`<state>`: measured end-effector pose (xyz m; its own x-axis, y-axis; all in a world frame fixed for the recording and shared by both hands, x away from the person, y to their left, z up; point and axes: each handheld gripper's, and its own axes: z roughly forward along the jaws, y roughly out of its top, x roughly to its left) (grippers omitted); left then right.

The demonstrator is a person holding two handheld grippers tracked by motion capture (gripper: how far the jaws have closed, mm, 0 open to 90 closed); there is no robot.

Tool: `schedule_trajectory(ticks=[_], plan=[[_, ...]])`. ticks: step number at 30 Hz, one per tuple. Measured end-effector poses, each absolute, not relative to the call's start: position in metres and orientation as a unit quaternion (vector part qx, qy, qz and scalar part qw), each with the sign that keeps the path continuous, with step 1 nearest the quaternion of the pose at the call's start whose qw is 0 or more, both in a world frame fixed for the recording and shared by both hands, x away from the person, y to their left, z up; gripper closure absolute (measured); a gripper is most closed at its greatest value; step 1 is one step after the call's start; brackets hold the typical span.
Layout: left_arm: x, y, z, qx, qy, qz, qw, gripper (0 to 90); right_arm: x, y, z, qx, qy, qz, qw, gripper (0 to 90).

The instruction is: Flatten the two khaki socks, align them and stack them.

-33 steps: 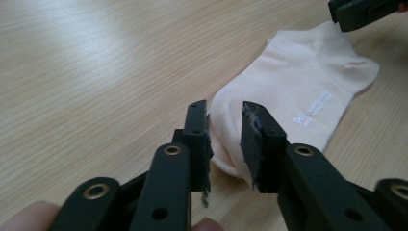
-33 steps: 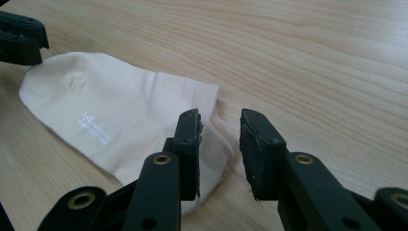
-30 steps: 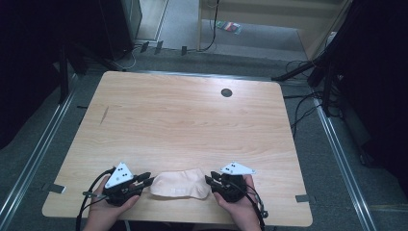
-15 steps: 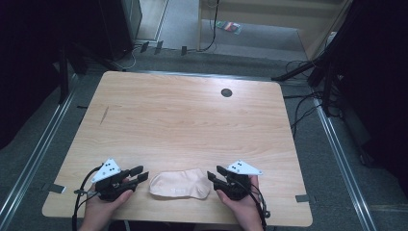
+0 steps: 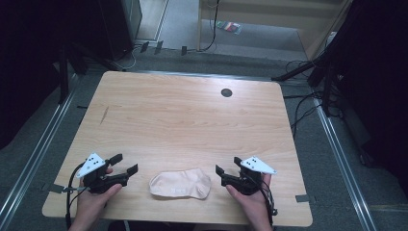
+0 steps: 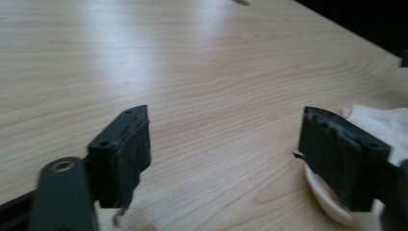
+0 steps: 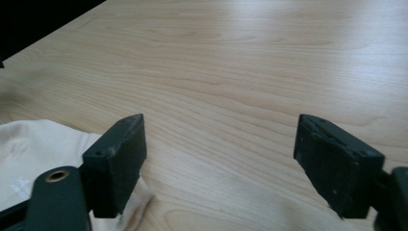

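My left gripper [image 5: 126, 163] and right gripper [image 5: 227, 165] have just been opening, nothing between their spread jaws. The sock [image 5: 180, 183], probably folded, lies flat between them near the table's [image 5: 183, 115] front edge.

Inventory: 1x beige sock [image 5: 180, 184], folded; 2x handheld grippers, left gripper [image 5: 121, 164] & right gripper [image 5: 228, 165]; 1x wooden table [image 5: 183, 120]; 1x dark round grommet hole [image 5: 226, 92].

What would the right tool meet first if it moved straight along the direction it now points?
Probably nothing: the right tool, jaws open, points over bare table. The folded beige cloth lies off to its side, though depth is unclear.
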<state>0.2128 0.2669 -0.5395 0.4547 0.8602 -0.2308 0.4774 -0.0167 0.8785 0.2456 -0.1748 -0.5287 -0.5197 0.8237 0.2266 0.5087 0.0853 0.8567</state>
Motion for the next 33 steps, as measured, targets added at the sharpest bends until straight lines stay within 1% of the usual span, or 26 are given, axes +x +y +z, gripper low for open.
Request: schedule_trajectory(ticks=[1, 2, 5, 8, 15, 18, 19, 22, 26, 30, 33], plan=[[0.214, 0.269, -0.539, 0.689, 0.49, 0.191, 0.498, 15.7, 0.246, -0.177, -0.529, 0.462, 0.721, 0.49, 0.164, 15.7], [0.215, 0.274, -0.539, 0.685, 0.498, 0.193, 0.496, 13.6, 0.248, -0.181, -0.529, 0.463, 0.722, 0.485, 0.171, 15.5], [0.216, 0.279, -0.54, 0.68, 0.506, 0.194, 0.494, 12.9, 0.25, -0.186, -0.53, 0.468, 0.72, 0.482, 0.176, 15.5], [0.217, 0.288, -0.541, 0.685, 0.51, 0.207, 0.477, 10.7, 0.252, -0.195, -0.53, 0.478, 0.715, 0.476, 0.186, 15.1], [0.219, 0.303, -0.543, 0.675, 0.525, 0.203, 0.477, 10.1, 0.256, -0.211, -0.53, 0.49, 0.709, 0.462, 0.209, 14.5], [0.22, 0.309, -0.544, 0.672, 0.53, 0.207, 0.474, 10.0, 0.259, -0.23, -0.53, 0.507, 0.693, 0.463, 0.219, 14.5], [0.221, 0.311, -0.545, 0.674, 0.53, 0.213, 0.468, 10.0, 0.259, -0.23, -0.53, 0.507, 0.693, 0.463, 0.219, 14.5], [0.221, 0.316, -0.546, 0.675, 0.532, 0.232, 0.456, 10.0, 0.26, -0.247, -0.531, 0.515, 0.687, 0.455, 0.237, 14.7], [0.222, 0.323, -0.548, 0.685, 0.529, 0.261, 0.428, 10.0, 0.26, -0.269, -0.533, 0.526, 0.677, 0.451, 0.246, 14.8], [0.222, 0.332, -0.548, 0.676, 0.54, 0.265, 0.427, 9.9, 0.255, -0.295, -0.537, 0.547, 0.663, 0.446, 0.252, 15.0], [0.222, 0.34, -0.549, 0.671, 0.547, 0.267, 0.424, 10.0, 0.252, -0.301, -0.538, 0.55, 0.66, 0.444, 0.255, 15.0]])
